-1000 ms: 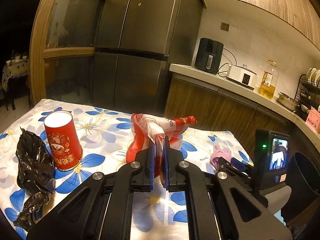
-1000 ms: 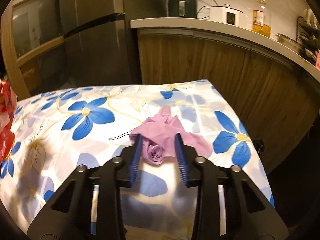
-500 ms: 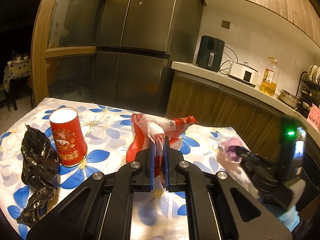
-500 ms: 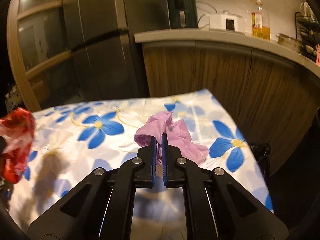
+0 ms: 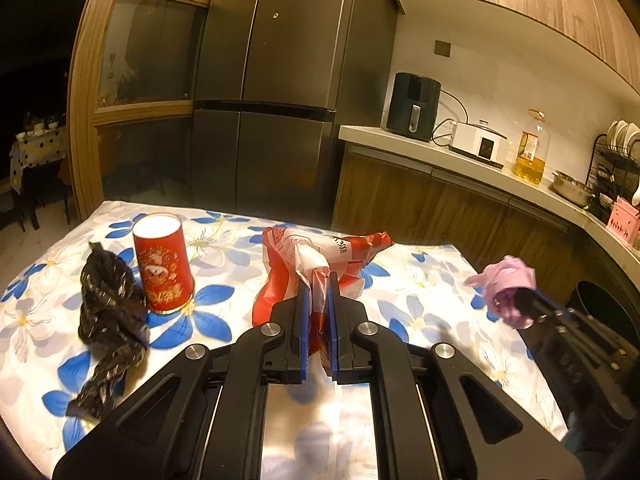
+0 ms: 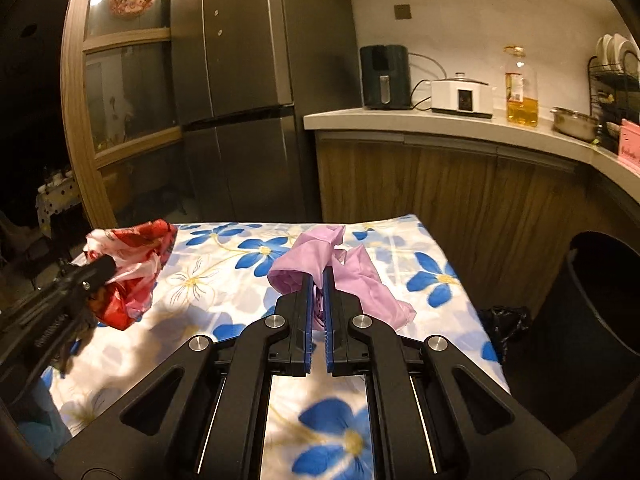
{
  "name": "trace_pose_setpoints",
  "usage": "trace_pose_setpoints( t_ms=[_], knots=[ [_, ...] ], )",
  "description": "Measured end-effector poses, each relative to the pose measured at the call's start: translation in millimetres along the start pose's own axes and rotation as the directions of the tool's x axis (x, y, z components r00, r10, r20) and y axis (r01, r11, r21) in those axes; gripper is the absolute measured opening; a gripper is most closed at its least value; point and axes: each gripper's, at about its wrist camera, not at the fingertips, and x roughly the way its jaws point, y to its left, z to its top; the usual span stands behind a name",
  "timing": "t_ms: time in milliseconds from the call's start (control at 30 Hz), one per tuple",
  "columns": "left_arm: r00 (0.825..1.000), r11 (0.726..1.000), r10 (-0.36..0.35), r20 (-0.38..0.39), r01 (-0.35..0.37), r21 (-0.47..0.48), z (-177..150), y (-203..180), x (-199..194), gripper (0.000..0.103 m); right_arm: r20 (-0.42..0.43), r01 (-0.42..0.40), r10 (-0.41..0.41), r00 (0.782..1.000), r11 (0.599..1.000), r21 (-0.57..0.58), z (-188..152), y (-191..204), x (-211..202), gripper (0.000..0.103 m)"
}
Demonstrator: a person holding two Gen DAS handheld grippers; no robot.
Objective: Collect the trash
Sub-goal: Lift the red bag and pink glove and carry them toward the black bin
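Lifted off the bench [image 6: 404, 236] since earlier: pink bag [image 6: 344, 276], clenched in right hand-held gripper [image 6: 317, 280]; light, limp, pinched mid-bunch. Left hand-held gripper [image 5: 316, 288] grasped red bag [image 5: 320, 256].

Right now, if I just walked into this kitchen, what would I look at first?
Probably the two grippers, each shut on a piece of trash above the flowery tablecloth: the left gripper pinches a crumpled red and white bag, and the right gripper pinches a pale purple bag. Next you would spot the red cup standing on the table's left side beside a crumpled black bag, and the dark bin waiting past the table's right edge.
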Motion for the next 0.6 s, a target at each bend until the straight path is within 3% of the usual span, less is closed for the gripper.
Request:
trace_pose_setpoints(
  t_ms=[600],
  knots=[
    [0.997,0.994,-0.078,-0.014,0.078,0.072,-16.4,-50.4,-36.1,0.007,0.069,0.116,-0.121,0.99,0.991,0.072,-17.6,-54.7,-95.1,0.005]
  ],
)
